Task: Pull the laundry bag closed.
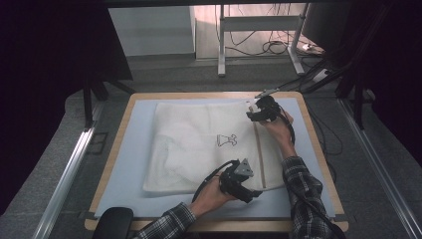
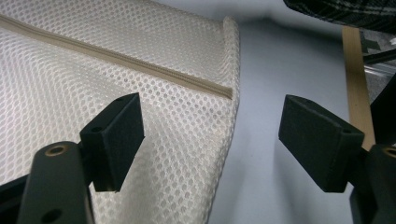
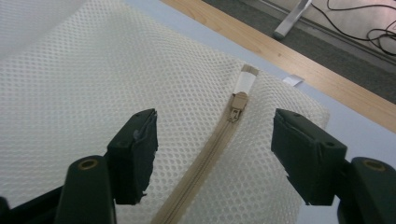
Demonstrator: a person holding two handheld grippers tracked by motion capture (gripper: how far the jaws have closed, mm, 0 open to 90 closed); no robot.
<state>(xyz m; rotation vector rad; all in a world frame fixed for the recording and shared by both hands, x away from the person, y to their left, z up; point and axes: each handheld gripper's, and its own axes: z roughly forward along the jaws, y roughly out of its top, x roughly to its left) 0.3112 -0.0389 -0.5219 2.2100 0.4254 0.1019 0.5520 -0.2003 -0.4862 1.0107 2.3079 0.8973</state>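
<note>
— Nearest the high camera, what do you see?

— Plaid sleeves (image 1: 169,221) coming in from the bottom edge, and just ahead of them the left gripper (image 1: 238,180), resting at the near right corner of a white mesh laundry bag (image 1: 199,144).

— Where does the bag lie?

— Flat on a pale blue mat (image 1: 127,164) that covers a wooden table (image 1: 122,122). It fills most of the mat's middle, with a small dark printed figure (image 1: 226,140) on its top face. A beige zipper (image 1: 259,154) runs along its right side, from the far corner toward the near one.

— How do the left gripper's jaws stand?

— Spread apart, nothing clamped. In the left gripper view one pad (image 2: 116,140) hangs over the mesh near the bag's corner, the other (image 2: 320,140) over bare blue mat. The zipper's closed end stops just short of the bag's edge, beyond the pads.

— And the right gripper (image 1: 260,110)?

— It sits at the far right corner of the bag, a hand (image 1: 278,130) behind it. Its jaws also stand wide, gripping nothing. In the right gripper view the zipper tape runs up between the two pads, and the zipper pull (image 3: 236,105) lies beyond them near a white tab (image 3: 246,81) at the bag's corner. The pull touches neither pad.

— Is the zipper closed?

— Along the stretch that shows, yes.

— Anything past the table?

— Grey floor, a white table leg (image 1: 221,40) and loose cables (image 1: 271,47).
</note>
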